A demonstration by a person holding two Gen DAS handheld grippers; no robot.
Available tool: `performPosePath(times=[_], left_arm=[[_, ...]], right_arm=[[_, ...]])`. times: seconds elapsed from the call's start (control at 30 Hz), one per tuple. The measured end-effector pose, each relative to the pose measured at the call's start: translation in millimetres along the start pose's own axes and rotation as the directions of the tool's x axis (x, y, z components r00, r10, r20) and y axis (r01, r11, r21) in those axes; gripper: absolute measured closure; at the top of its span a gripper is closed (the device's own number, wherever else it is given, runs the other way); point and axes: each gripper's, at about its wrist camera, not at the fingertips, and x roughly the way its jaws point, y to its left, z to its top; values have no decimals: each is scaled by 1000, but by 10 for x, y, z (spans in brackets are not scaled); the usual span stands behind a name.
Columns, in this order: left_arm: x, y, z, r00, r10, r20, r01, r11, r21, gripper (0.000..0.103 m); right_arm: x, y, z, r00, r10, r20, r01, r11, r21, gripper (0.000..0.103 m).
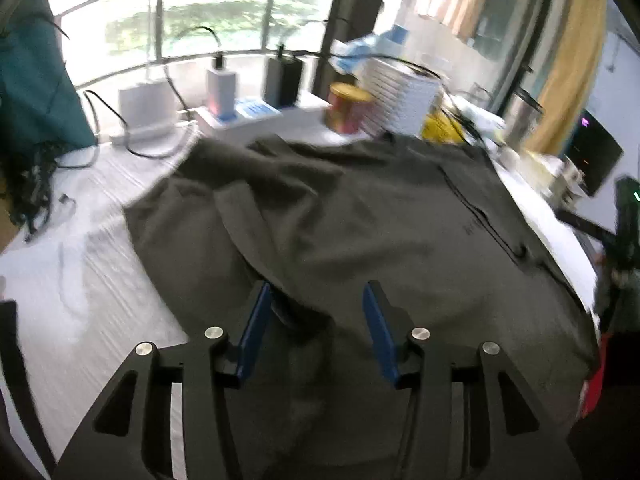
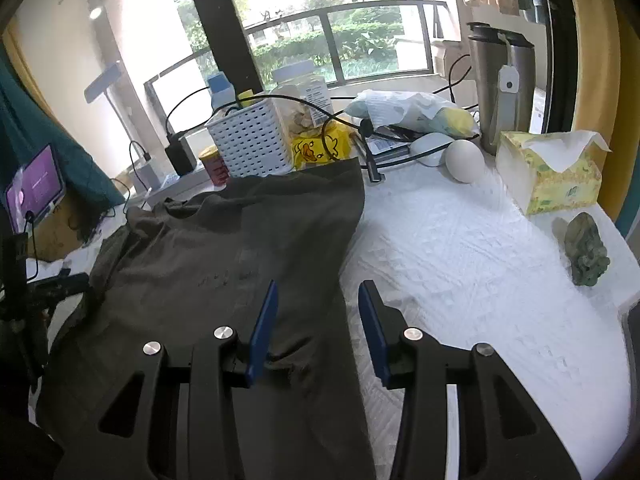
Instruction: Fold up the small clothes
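T-shirt (image 1: 360,220), dark, lay spread on worktop (image 2: 480,260) just beside white basket (image 2: 252,140); left gripper (image 1: 316,316) and right gripper (image 2: 316,316) both gaped empty; best pinch hem edge cleanly next

Dark olive-grey garment (image 1: 360,220), spread rumpled on white table cover, far edge bunched

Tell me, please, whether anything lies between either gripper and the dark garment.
Nothing visible does: the left gripper and right gripper hang open directly over the dark grey garment, whose folded edge runs between the right fingers.
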Motion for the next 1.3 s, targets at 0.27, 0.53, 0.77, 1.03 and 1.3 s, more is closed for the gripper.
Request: performPosePath(times=[0.27, 0.53, 0.77, 1.03, 1.3], left_arm=[[438, 435, 315, 997, 57, -43, -63, 987, -151, 52], [733, 318, 411, 996, -67, -55, 58, 988, -146, 53], [717, -97, 416, 995, -88, -37, 89, 995, 40, 102], [488, -220, 325, 995, -92, -48, 95, 993, 71, 85], [23, -91, -139, 991, -89, -97, 96, 993, 67, 47]], right_arm=[[40, -58, 13, 1000, 20, 3, -20, 1000, 14, 61], [89, -145, 43, 1000, 7, -3, -7, 999, 42, 61], [116, -111, 63, 1000, 4, -6, -4, 999, 40, 61], [96, -38, 85, 1000, 4, -4, -4, 1000, 25, 61], [105, 46, 94, 1000, 5, -8, -5, 1000, 13, 61]])
